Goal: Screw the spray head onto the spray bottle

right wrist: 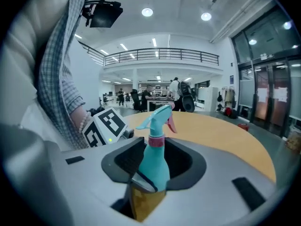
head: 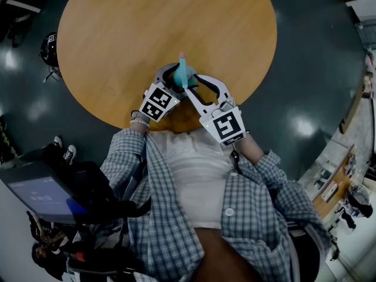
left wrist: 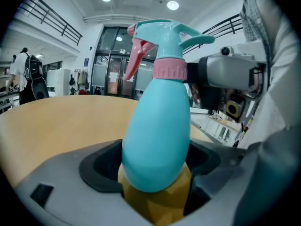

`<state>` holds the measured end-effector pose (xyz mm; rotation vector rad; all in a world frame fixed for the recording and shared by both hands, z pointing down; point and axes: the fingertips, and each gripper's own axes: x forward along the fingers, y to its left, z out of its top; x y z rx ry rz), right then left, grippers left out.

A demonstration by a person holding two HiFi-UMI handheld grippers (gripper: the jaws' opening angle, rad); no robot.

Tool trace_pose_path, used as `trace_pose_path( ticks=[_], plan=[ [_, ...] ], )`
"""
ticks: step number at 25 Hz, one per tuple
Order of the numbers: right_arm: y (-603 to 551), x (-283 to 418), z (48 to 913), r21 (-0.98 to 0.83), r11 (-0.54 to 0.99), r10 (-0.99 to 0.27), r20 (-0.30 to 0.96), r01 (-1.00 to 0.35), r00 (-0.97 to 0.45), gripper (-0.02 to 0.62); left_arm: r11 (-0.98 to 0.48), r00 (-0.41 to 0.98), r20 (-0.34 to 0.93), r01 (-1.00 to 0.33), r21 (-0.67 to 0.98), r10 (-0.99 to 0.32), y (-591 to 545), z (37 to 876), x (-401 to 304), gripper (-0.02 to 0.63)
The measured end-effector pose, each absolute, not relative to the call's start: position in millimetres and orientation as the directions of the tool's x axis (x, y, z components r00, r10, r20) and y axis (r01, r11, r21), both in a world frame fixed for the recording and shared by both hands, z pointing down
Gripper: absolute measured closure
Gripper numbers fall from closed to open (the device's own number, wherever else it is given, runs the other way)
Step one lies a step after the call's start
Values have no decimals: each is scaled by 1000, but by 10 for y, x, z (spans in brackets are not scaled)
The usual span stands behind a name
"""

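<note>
Filling most of the head view is a round wooden counter [head: 117, 51], with dark floor around it. At its near edge is a person in a plaid shirt [head: 176, 228] worn open over a white top, both forearms reaching forward.

The left gripper [left wrist: 155, 182] and right gripper [right wrist: 148, 185] meet over that near edge, their marker cubes [head: 157, 103] side by side and close to the person's chest.

The left gripper is clamped on the lower, rounded body of the teal spray bottle [left wrist: 157, 135]. Its jaws stand fairly wide, one on each side, and the counter's wood shows through the gap beneath. The bottle stands upright between the two grippers. Whether its base touches the counter cannot be told.

The right gripper comes in from the other side with its jaws drawn in narrower. In the left gripper view one grey jaw presses against the neck of the bottle.

The teal spray head [left wrist: 164, 36] sits on top of the bottle, its nozzle pointing out over the counter and away from the person.

A ribbed pink collar [left wrist: 169, 69] joins the head to the bottle.

A pink trigger [left wrist: 136, 55] hangs down below the nozzle
</note>
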<state>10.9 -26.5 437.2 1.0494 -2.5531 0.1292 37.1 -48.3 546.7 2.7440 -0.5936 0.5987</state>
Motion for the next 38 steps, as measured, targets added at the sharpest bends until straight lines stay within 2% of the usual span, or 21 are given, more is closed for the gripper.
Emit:
trace_pose_path(
  ticks=[2,5,11,14,20,23,26,32,35,38],
  plan=[
    [-274,171,4391,43,817,-537,416,-574,-734,485,-882,833,446,-439,171,-328,-491,5462,380,199],
    [-296,263,4433,1,948,-273,512,-318,-814,485,-890,839,447,-422,173,-311,-480,5457,391,199],
    [-369,218,4362,-181,983,136,584,34,-800,485,-900,847,448,-398,176,-287,-441,5470,409,199],
    [-387,153,4377,-225,967,235,611,119,-756,485,-902,848,447,-395,175,-285,-430,5471,420,199],
    [-301,107,4443,-236,945,328,640,228,-695,485,-907,852,446,-383,177,-273,-402,5457,451,199],
    [-283,98,4432,-193,952,305,621,236,-722,485,-907,853,444,-383,178,-273,-386,5448,444,199],
    [-263,93,4409,-112,982,188,600,151,-778,485,-907,852,444,-384,170,-277,-374,5435,431,199],
    [-239,97,4389,111,979,-206,521,-173,-829,486,-905,851,441,-391,169,-285,-356,5426,393,199],
    [-242,95,4372,199,908,-418,456,-368,-786,500,-897,845,441,-409,168,-303,-385,5422,369,199],
    [-248,101,4369,190,833,-547,428,-520,-720,518,-887,838,439,-430,168,-324,-427,5422,348,199]
  ],
)
